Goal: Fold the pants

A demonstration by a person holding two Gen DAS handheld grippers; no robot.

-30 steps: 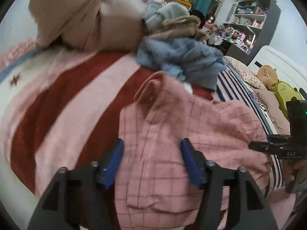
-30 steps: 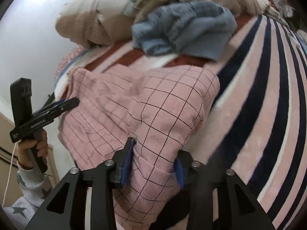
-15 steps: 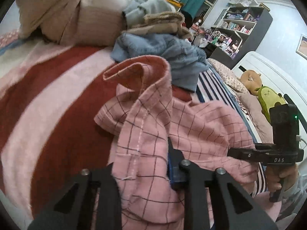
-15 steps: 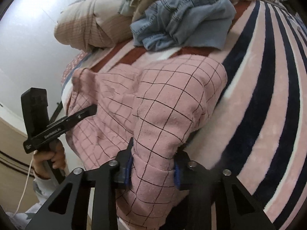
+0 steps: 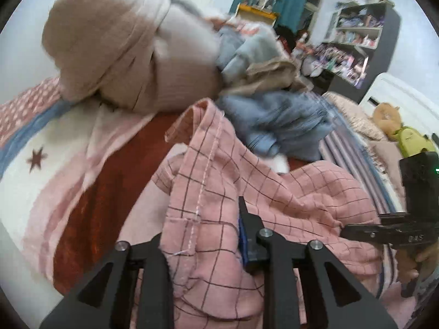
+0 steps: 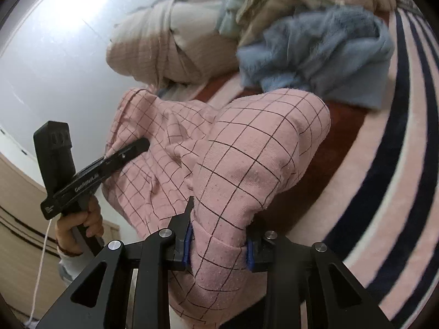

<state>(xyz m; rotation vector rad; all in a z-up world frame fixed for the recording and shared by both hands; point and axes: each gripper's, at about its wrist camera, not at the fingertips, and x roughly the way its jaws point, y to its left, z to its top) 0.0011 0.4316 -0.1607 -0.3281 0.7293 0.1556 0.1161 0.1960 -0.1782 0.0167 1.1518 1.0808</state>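
Observation:
Pink checked pants (image 5: 274, 192) lie crumpled on a striped blanket (image 5: 90, 192) on a bed. My left gripper (image 5: 203, 227) is shut on a bunched fold of them, and the cloth hides its left finger. A hemmed edge stands up in front of it. In the right wrist view the pants (image 6: 260, 142) bulge upward, with my right gripper (image 6: 219, 242) shut on a thick fold between its blue pads. Each gripper shows in the other's view: the right one (image 5: 356, 231) bites the cloth's right edge, and the left one (image 6: 137, 148) is held by a hand at the left.
A heap of clothes sits behind the pants: crumpled blue jeans (image 5: 282, 126) and a big beige bundle (image 5: 123, 54). Plush toys (image 5: 411, 142) lie at the bed's far right. Dark shelves (image 5: 356, 35) stand beyond. A white wall (image 6: 55, 68) runs along the left.
Both grippers went from open around the pants to shut on them. The gripped folds have risen off the blanket, and the left one has pulled a hemmed edge upright.

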